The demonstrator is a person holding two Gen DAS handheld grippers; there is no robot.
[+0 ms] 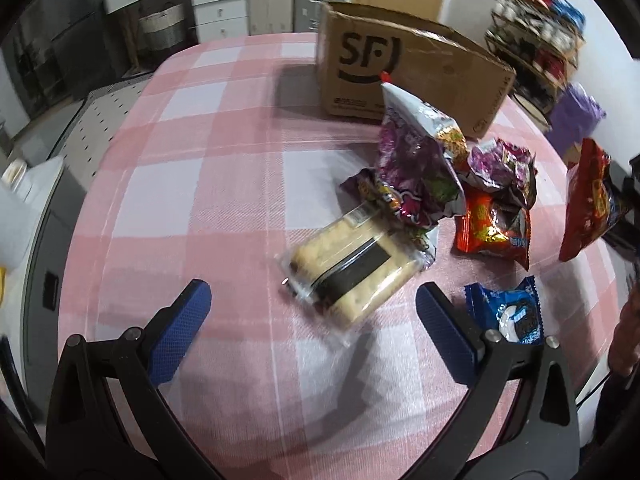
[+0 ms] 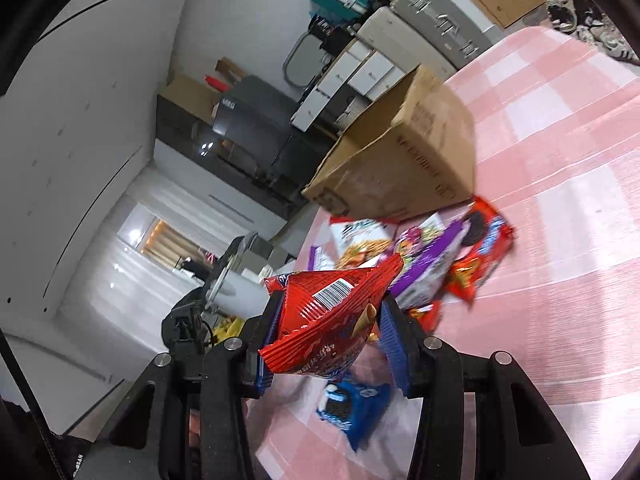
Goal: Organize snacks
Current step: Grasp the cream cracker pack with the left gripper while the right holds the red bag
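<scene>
My right gripper (image 2: 328, 320) is shut on a red snack bag (image 2: 332, 316) and holds it above the pink checked table (image 2: 560, 240). That same red snack bag (image 1: 588, 200) shows at the right edge of the left wrist view. My left gripper (image 1: 312, 300) stands open above the table, with a clear cracker pack (image 1: 352, 268) lying just beyond its fingertips. Past the crackers lies a heap of purple and orange snack bags (image 1: 440, 176). A small blue cookie pack (image 1: 512, 312) lies by my left gripper's right finger; the blue cookie pack (image 2: 352, 408) also shows under the held bag. An open cardboard box (image 1: 404, 72) stands at the back.
A wooden rack (image 1: 536, 36) with small items and a purple bag (image 1: 576, 116) stand at the table's far right. White drawers (image 1: 216, 4) and a basket (image 1: 160, 28) are beyond the table. The cardboard box (image 2: 400, 160) opens toward the room, with cases (image 2: 432, 12) behind it.
</scene>
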